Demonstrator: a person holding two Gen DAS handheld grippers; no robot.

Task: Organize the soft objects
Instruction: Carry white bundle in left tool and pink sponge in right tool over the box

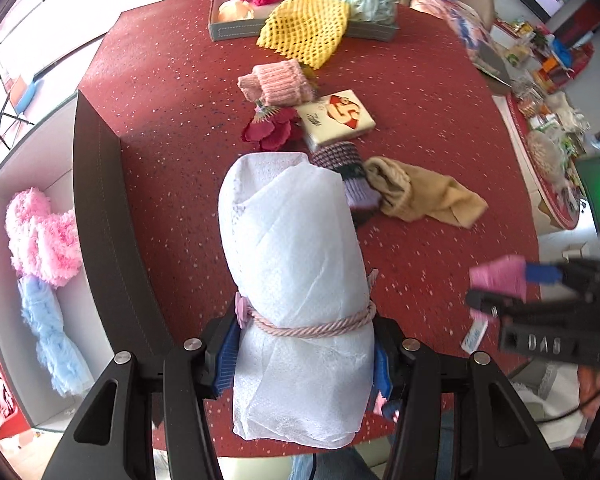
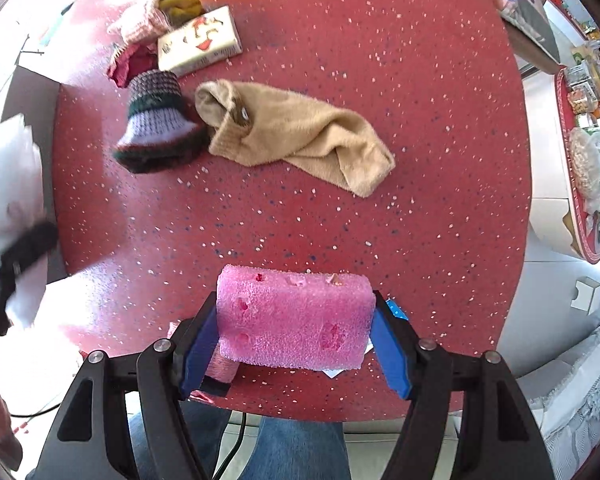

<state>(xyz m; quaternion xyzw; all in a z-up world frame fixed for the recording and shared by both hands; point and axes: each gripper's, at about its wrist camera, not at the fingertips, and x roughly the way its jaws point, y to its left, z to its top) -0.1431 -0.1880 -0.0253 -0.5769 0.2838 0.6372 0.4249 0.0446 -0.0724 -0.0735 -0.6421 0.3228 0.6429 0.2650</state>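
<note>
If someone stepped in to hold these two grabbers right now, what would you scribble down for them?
Left gripper: shut on the white wrapped bundle, off the table.
Right gripper: shut on the pink sponge, also off the table.
Done: fluffy pink and blue pieces lie in the side box; more soft things fill the far tray.
Left: place both held items, then the tan sock, striped knit sock and pink knit sock on the red table.
</note>
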